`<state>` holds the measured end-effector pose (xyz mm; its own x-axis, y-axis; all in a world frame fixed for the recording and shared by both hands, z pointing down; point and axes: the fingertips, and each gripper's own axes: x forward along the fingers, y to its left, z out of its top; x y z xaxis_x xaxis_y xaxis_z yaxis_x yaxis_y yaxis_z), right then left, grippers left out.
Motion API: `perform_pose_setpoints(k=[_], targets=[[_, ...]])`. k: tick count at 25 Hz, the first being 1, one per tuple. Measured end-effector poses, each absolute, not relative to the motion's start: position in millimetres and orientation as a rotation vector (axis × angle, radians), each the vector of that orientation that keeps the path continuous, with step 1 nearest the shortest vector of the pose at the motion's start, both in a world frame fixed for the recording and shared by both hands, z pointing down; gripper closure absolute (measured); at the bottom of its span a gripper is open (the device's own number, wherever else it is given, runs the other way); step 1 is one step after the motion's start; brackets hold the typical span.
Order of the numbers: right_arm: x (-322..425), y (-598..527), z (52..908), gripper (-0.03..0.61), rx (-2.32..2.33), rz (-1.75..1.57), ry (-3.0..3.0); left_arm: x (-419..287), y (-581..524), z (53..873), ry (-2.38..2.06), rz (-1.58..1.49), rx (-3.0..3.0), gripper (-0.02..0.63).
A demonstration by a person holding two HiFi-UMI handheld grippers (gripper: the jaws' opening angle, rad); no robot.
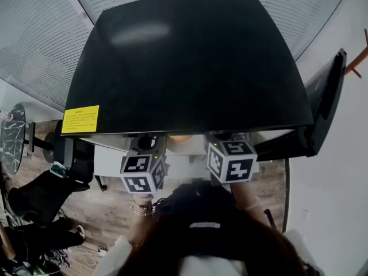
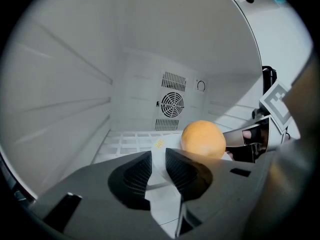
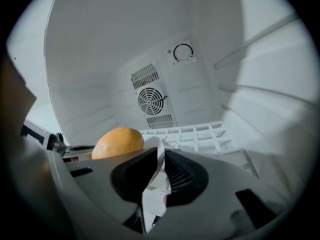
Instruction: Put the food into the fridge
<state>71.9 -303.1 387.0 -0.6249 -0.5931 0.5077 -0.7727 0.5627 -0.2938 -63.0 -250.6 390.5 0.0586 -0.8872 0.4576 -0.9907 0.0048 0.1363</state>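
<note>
Pinching white plate (image 3: 159,147) rim, right tongs (image 3: 161,156); orange food (image 3: 118,141) atop, inside fridge (image 3: 150,59).

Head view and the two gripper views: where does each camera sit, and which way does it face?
Head view: on the person's head, facing steeply down at the black top of the fridge; hair and marker cubes show.
Left gripper view: on the left gripper, facing into the fridge; its jaws show.
Right gripper view: on the right gripper, facing in likewise; its jaws show.
Both gripper views share the orange, plate and fan vent.
</note>
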Motion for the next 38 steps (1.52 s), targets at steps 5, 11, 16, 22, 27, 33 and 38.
perform_pose_setpoints(k=[5, 11, 16, 22, 27, 33, 38], targets=[[78, -303, 383, 0.531, 1.12, 0.722, -2.475, -65, -249, 389, -1.888, 0.327, 1.924, 0.522], [76, -286, 384, 0.531, 1.019, 0.718, -2.523, -69, -250, 388, -1.908, 0.286, 1.908, 0.522], [77, -278, 385, 0.531, 0.999, 0.758, -2.539, -72, -247, 388, -1.919, 0.268, 1.88, 0.522], [80, -276, 384, 0.531, 0.991, 0.792, -2.562, -75, -245, 386, -1.94, 0.281, 1.865, 0.523], [85, -277, 382, 0.557, 1.031, 0.739, -2.567, -79, -238, 383, -1.949, 0.253, 1.857, 0.535], [89, -278, 381, 0.564, 1.106, 0.729, -2.554, -79, -231, 382, -1.921, 0.232, 1.901, 0.538], [83, -273, 375, 0.568, 1.188, 0.701, -2.544, -79, -228, 379, -1.881, 0.247, 1.969, 0.581]])
